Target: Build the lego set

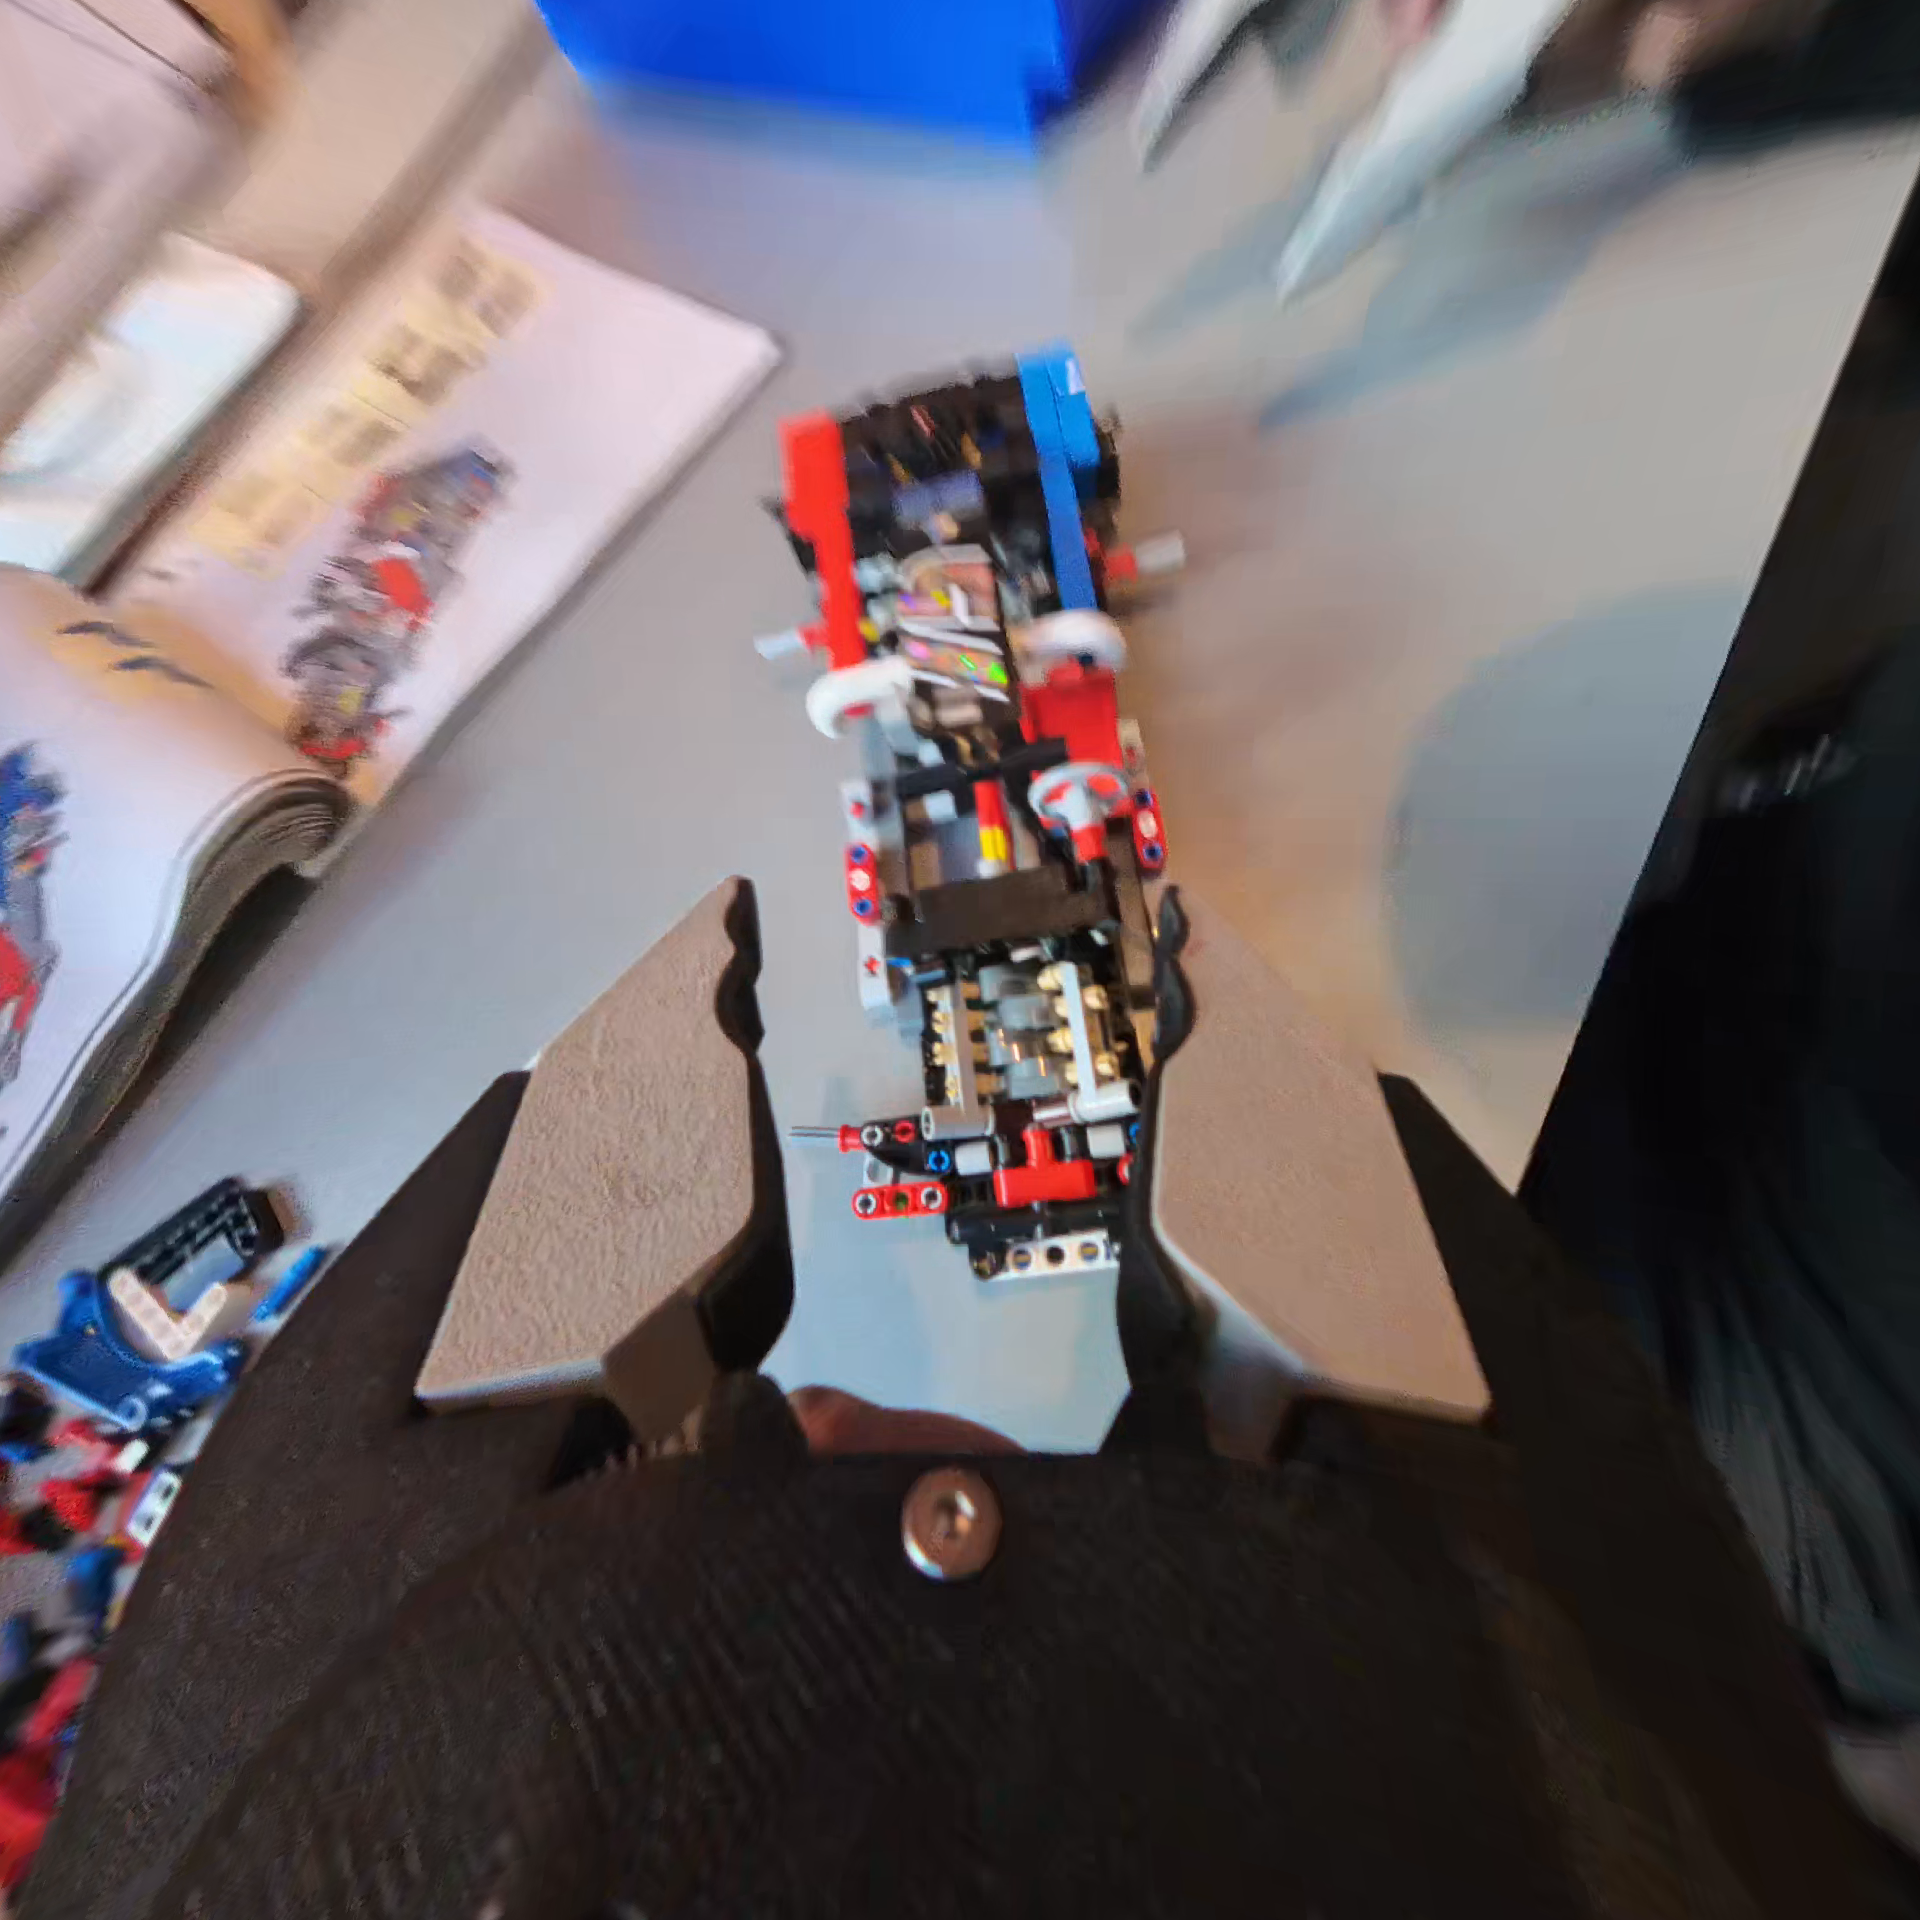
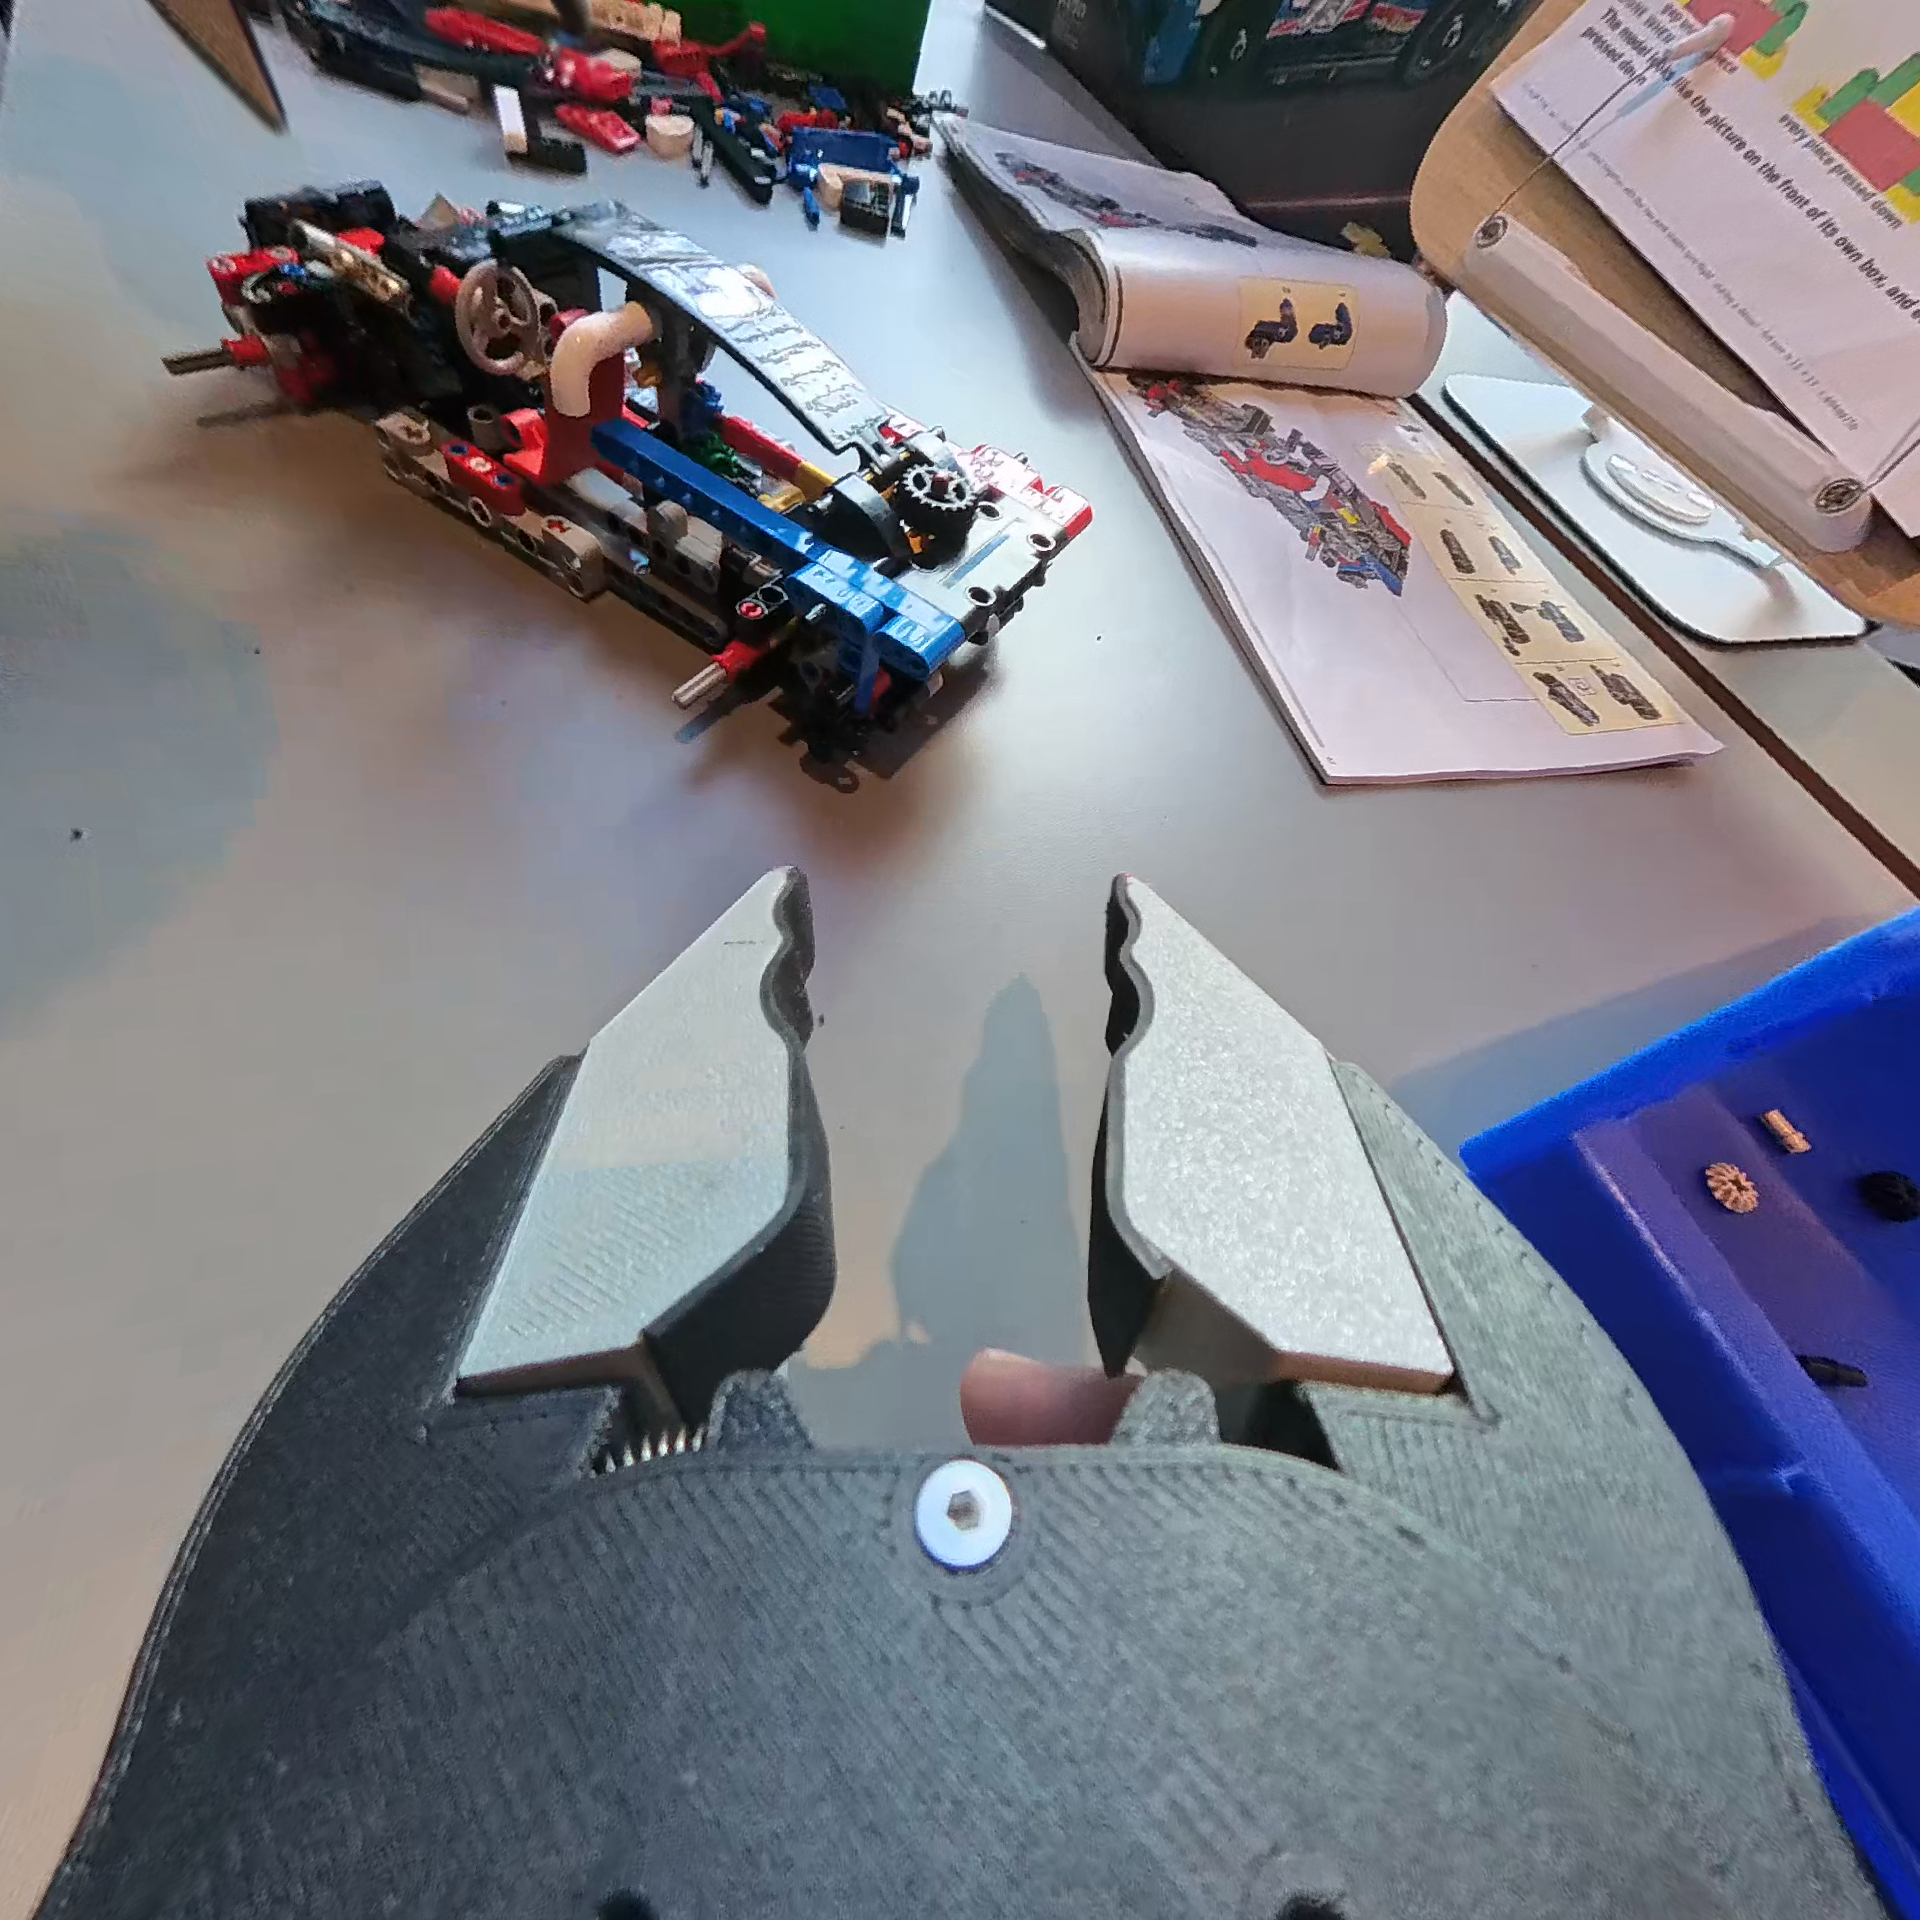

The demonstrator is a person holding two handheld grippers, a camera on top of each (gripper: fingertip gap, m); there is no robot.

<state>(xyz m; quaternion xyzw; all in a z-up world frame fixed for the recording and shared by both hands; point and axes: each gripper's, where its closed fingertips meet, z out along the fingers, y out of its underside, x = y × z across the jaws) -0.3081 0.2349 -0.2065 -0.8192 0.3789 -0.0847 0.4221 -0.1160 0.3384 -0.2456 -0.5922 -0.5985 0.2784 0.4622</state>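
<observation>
Left tool gapes wide, empty, straddling the half-built car lying on the desk. Right tool parted, empty. We should close squarely on the chassis.

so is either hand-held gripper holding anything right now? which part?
Nothing held. The left hand-held gripper is open, straddling the near end of the lego car chassis. The right hand-held gripper is open over bare table.

Both wrist views toward shared lego model.
</observation>
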